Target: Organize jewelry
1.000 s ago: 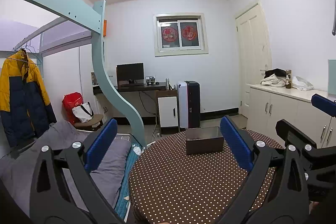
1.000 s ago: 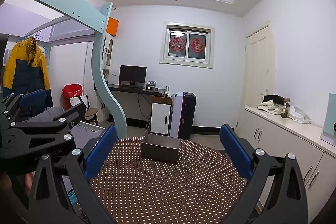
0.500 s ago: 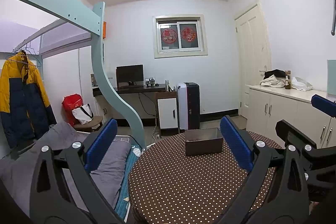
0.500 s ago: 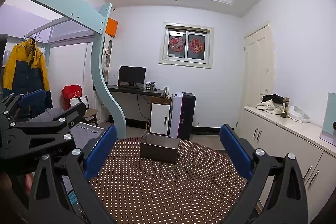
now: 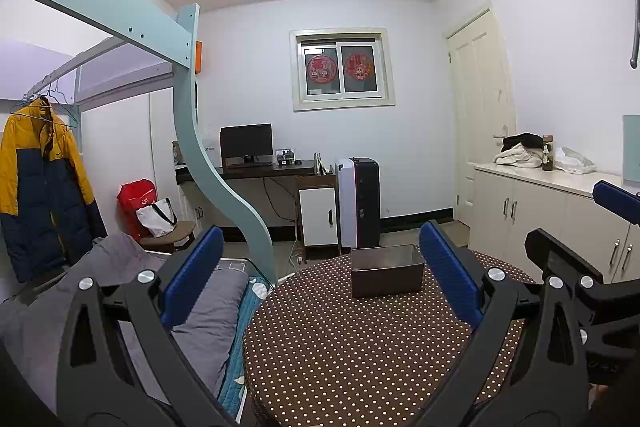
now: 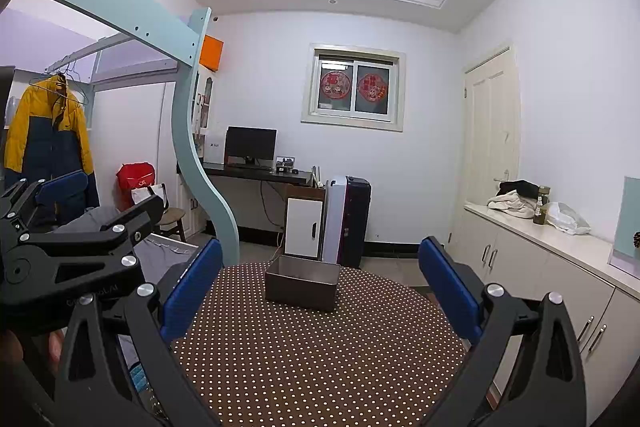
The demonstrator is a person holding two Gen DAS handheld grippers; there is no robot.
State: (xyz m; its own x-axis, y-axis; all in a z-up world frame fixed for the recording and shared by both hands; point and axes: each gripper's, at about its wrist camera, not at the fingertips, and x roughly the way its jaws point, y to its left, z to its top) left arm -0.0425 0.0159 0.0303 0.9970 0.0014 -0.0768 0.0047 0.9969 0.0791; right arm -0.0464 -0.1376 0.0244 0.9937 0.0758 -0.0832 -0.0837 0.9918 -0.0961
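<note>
A dark brown open box (image 5: 386, 275) (image 6: 302, 285) stands on the far part of a round table with a brown white-dotted cloth (image 5: 340, 355) (image 6: 320, 359). No jewelry shows in either view. My left gripper (image 5: 322, 281) hovers open above the table's near left side, blue pads wide apart, nothing between them. My right gripper (image 6: 320, 283) is likewise open and empty, held above the near edge and level with the box. Each gripper appears at the edge of the other's view.
A bed with grey bedding (image 5: 120, 299) and a pale blue loft frame (image 5: 208, 163) lie left of the table. White cabinets (image 6: 552, 279) run along the right wall. A desk with a monitor (image 5: 246, 145) and a suitcase (image 5: 360, 201) stand at the back.
Both cameras have tipped or risen slightly, so the box and table sit a touch lower in frame. Both grippers stay open and empty.
</note>
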